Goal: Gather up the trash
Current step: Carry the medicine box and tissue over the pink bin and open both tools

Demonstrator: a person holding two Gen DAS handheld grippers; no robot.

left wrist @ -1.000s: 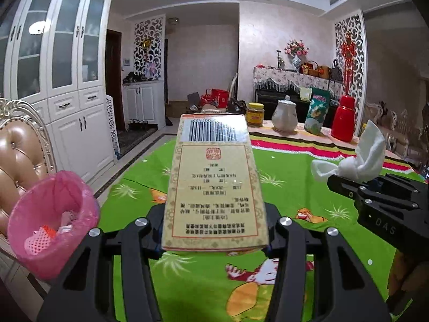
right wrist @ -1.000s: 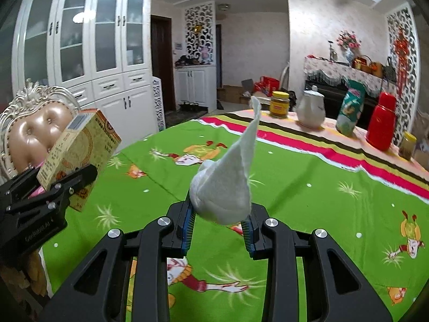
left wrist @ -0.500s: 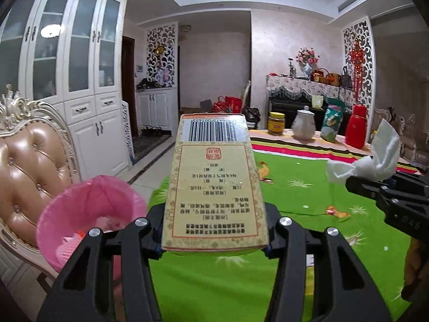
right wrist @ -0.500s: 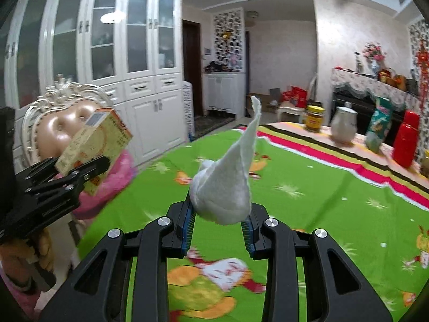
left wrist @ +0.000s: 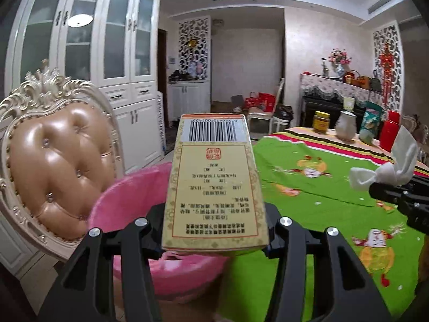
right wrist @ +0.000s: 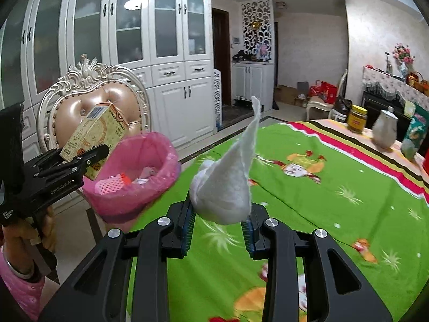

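Left tongs (left wrist: 214, 230) clamp the yellow carton (left wrist: 214, 185), long axis pointing forward over the pink-lined bin (right wrist: 134, 177). Left is nearer. Right tongs (right wrist: 218, 221) pinch the tissue (right wrist: 228, 185) above the counter (right wrist: 335, 201) (bin ahead-left).

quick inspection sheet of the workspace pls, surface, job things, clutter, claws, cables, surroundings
surface: table under a green cartoon cloth with a striped border.
job's things: yellow box and white tissue, both held; pink-lined bin beside the table edge, with trash inside.
clutter: jar, white jug, green packet, red flask along the far edge.
claws: left claw shut on the box near the bin; right claw shut on the tissue.
cables: nothing seen.
surroundings: padded chair, white cabinets.
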